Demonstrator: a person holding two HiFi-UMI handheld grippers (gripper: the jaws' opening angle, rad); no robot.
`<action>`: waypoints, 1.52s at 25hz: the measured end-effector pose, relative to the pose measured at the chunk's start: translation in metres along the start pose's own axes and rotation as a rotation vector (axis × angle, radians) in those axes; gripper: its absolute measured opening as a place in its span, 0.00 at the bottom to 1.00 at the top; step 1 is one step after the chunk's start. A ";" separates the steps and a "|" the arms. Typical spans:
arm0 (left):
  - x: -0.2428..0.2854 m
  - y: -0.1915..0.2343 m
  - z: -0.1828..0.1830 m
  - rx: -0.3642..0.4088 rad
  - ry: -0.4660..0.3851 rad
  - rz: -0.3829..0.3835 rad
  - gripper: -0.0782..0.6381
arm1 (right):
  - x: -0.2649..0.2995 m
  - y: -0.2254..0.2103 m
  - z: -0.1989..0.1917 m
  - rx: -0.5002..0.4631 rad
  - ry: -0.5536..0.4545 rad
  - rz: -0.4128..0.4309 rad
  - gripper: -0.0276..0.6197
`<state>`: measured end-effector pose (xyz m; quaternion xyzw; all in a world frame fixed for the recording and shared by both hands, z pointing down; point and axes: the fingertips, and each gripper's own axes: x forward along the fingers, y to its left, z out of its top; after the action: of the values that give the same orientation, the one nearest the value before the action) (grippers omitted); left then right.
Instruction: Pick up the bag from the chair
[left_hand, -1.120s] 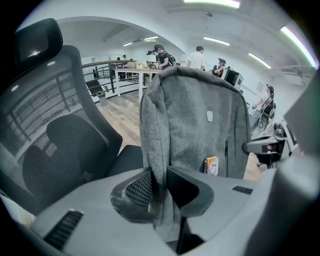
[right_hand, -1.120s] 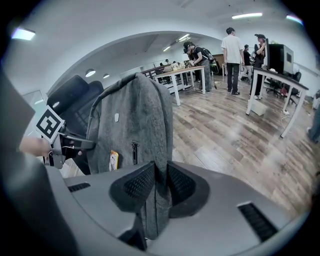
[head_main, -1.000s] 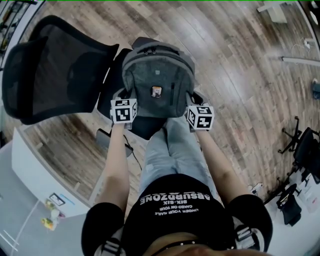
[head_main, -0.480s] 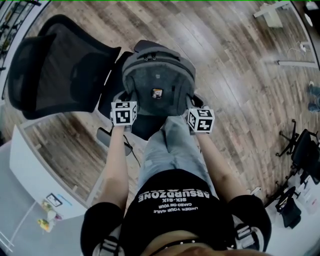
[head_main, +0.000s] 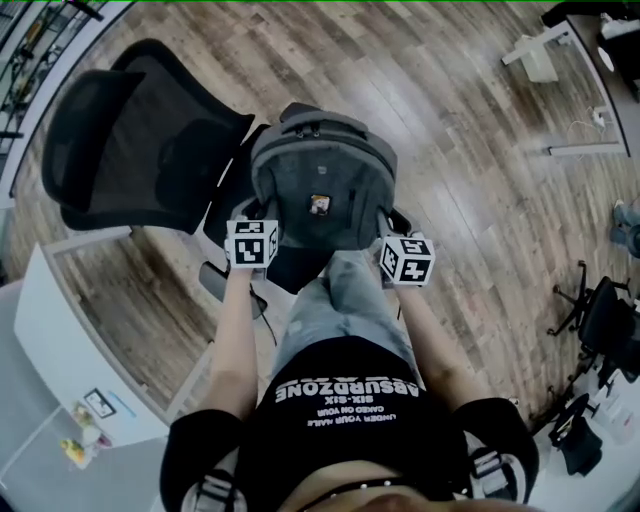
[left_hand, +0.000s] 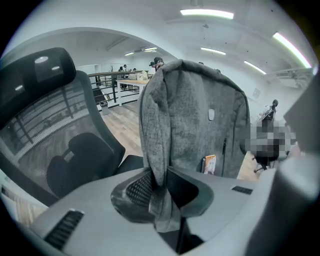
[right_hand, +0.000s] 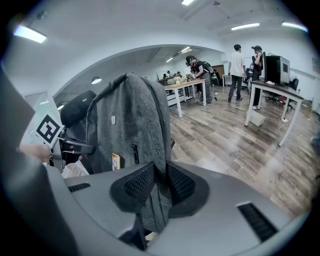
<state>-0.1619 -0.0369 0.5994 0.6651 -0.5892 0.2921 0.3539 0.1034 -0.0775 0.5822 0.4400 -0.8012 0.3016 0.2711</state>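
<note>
Since a second ago the bag (head_main: 320, 185) sits higher over the chair (head_main: 140, 140) seat; left hand-held gripper (left_hand: 159, 186) and right hand-held gripper (right_hand: 159, 184) each pinch its grey side fabric, jaws nearly together

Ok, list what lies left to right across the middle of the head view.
Chair back → left gripper → bag → right gripper → floor

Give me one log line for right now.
left gripper: shut on bag | right gripper: shut on bag | bag: upright by chair
</note>
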 end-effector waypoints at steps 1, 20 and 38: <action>-0.006 -0.001 0.003 0.004 -0.011 -0.002 0.23 | -0.004 0.002 0.004 -0.001 -0.008 0.001 0.17; -0.132 -0.018 0.078 0.042 -0.287 0.008 0.22 | -0.099 0.039 0.099 -0.023 -0.206 0.089 0.17; -0.220 -0.043 0.124 0.008 -0.495 -0.070 0.22 | -0.174 0.055 0.143 -0.022 -0.386 0.139 0.16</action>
<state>-0.1531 -0.0090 0.3448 0.7376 -0.6334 0.1105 0.2061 0.1125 -0.0628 0.3505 0.4303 -0.8699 0.2209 0.0962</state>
